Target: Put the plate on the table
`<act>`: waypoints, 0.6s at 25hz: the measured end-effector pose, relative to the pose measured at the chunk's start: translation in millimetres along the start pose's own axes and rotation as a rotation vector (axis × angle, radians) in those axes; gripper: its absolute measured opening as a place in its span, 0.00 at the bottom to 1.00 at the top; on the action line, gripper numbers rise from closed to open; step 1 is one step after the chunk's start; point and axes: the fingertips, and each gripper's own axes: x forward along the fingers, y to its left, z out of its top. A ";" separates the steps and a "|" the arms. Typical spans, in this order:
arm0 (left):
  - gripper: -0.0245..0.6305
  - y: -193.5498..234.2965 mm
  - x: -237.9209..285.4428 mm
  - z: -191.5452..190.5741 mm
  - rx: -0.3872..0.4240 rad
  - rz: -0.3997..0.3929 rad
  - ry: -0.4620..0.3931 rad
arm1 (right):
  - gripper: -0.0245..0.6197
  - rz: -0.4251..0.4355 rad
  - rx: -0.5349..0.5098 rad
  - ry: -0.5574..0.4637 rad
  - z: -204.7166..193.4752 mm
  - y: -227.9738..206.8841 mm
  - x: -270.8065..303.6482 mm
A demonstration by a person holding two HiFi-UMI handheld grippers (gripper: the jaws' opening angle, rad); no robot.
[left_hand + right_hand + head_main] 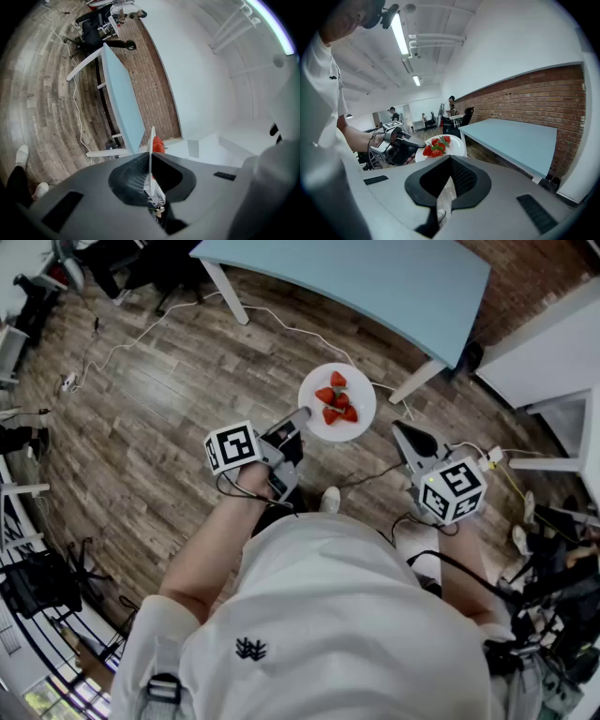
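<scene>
A white plate [359, 409] carrying several strawberries [337, 401] hangs above the wooden floor, just short of the light blue table [375, 277]. My left gripper [302, 416] is shut on the plate's near-left rim. In the left gripper view the plate [151, 145] shows edge-on between the jaws of the left gripper [150, 161], with a red strawberry [158, 144] beside it. My right gripper [402, 431] floats to the right of the plate, shut and holding nothing. The right gripper view looks past the right gripper [449, 164] at the plate [457, 146], the left gripper [401, 145] and the table [515, 136].
A white cable [281, 329] trails over the wooden floor under the table's white legs [417, 381]. White furniture [544, 362] stands at the right. Black chairs and equipment [37, 577] line the left side. The person's shoe [329, 499] is below the plate.
</scene>
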 end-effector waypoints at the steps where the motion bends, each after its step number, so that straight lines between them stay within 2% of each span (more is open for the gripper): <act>1: 0.06 -2.2 -2.3 -3.8 -0.012 -0.007 -0.009 | 0.05 0.004 -0.002 -0.002 -0.1 0.6 -4.2; 7: 0.06 -4.8 -13.7 -23.2 -0.080 -0.030 -0.067 | 0.05 0.023 -0.012 -0.008 -7.0 4.7 -23.1; 15: 0.06 -5.6 -21.3 -22.0 -0.087 -0.034 -0.105 | 0.05 0.023 -0.009 -0.015 -8.1 -2.0 -26.8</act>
